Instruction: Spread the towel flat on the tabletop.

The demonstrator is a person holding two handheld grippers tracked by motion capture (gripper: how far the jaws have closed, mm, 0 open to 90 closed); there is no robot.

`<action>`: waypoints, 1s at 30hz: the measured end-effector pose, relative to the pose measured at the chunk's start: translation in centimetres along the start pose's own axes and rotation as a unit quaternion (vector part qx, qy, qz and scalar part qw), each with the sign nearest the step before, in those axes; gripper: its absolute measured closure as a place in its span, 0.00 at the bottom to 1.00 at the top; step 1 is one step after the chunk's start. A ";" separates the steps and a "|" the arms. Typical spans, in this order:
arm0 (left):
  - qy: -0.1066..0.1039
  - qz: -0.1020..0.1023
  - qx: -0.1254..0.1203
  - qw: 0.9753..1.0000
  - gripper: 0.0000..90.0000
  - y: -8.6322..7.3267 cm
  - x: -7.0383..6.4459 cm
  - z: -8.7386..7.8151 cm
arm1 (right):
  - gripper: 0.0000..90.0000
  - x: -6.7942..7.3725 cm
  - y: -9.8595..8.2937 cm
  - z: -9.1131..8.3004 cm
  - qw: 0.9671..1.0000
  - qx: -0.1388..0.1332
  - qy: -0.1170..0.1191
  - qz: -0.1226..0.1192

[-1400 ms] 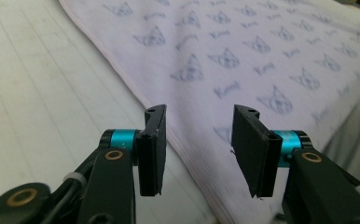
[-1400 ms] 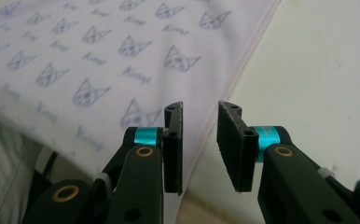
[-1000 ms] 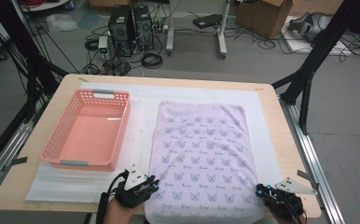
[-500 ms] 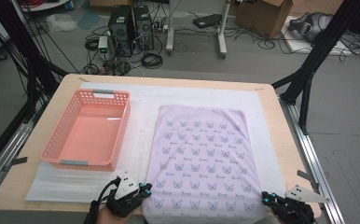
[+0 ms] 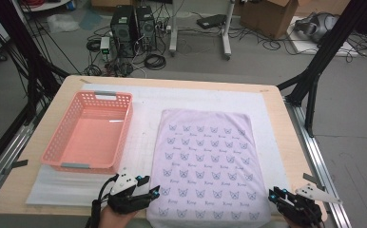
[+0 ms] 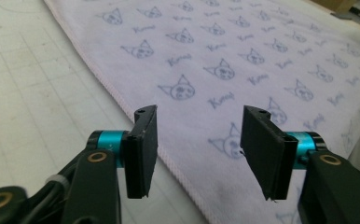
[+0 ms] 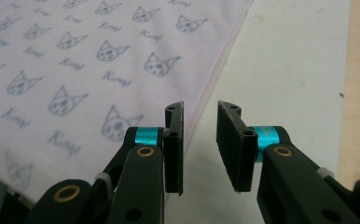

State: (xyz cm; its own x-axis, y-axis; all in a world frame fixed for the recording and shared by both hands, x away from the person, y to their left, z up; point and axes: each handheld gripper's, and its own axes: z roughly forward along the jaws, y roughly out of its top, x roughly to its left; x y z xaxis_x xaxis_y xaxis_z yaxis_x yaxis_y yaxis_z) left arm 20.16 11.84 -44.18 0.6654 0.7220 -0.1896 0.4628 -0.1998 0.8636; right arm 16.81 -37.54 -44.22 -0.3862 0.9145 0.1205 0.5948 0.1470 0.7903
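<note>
Lining up: both grippers sit at the near corners of the towel, one to each side; that looks like the set-up for a two-corner lift or fold
Towel: lies flat and smooth on the white mat, right of the middle of the table, long side running away from the person; its near edge reaches the table's front, which puts both corners within easy reach
Left gripper: at the near left corner, jaws spread wide; in the left gripper view the towel's hem runs through the gap, so the jaws straddle the edge without pinching it; nothing is held
Right gripper: just off the near right corner; in the right gripper view the jaws stand apart, narrower than the left pair, with the hem passing under the left jaw; not gripping either
Basket: pink, empty, on the mat left of the towel and clear of it; likely parked there as the place for the towel once folded
Next call: my guess is both sets of jaws need to drop and close on the hem; a grab too shallow could let the cloth slip out
</note>
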 end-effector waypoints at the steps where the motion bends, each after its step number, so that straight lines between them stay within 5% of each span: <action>1: 0.000 -0.001 -0.003 1.000 0.50 0.1 0.1 0.0 | 0.79 0.1 0.2 0.4 1.000 0.001 0.002 -0.004; 7: 0.001 -0.010 -0.015 1.000 0.46 1.2 1.4 0.6 | 0.79 0.9 1.1 2.5 0.998 0.037 -0.018 -0.054; 10: -0.004 -0.009 -0.021 1.000 0.45 1.8 2.1 1.1 | 0.77 0.0 1.3 2.1 0.998 0.041 -0.034 -0.041; 17: -0.026 -0.005 -0.034 0.999 0.41 2.8 2.9 2.3 | 0.54 -1.0 2.2 1.8 1.000 -0.018 -0.008 -0.014; 21: -0.029 -0.005 -0.040 0.999 0.40 2.8 3.3 2.3 | 0.45 -0.7 2.8 2.0 0.999 -0.042 -0.002 -0.028; 30: -0.021 0.002 -0.047 0.999 0.35 2.5 3.1 1.9 | 0.35 -0.1 3.1 2.4 0.998 -0.050 -0.002 -0.031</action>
State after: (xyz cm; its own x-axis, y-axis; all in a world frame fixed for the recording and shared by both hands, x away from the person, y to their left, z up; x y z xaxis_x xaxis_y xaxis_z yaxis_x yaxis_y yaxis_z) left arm 24.44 12.31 -43.53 0.6916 0.6927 -0.2046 0.4048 -0.1371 0.9041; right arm 20.46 -36.28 -43.22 -0.4166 0.9066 0.0680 0.4973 0.1646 0.8518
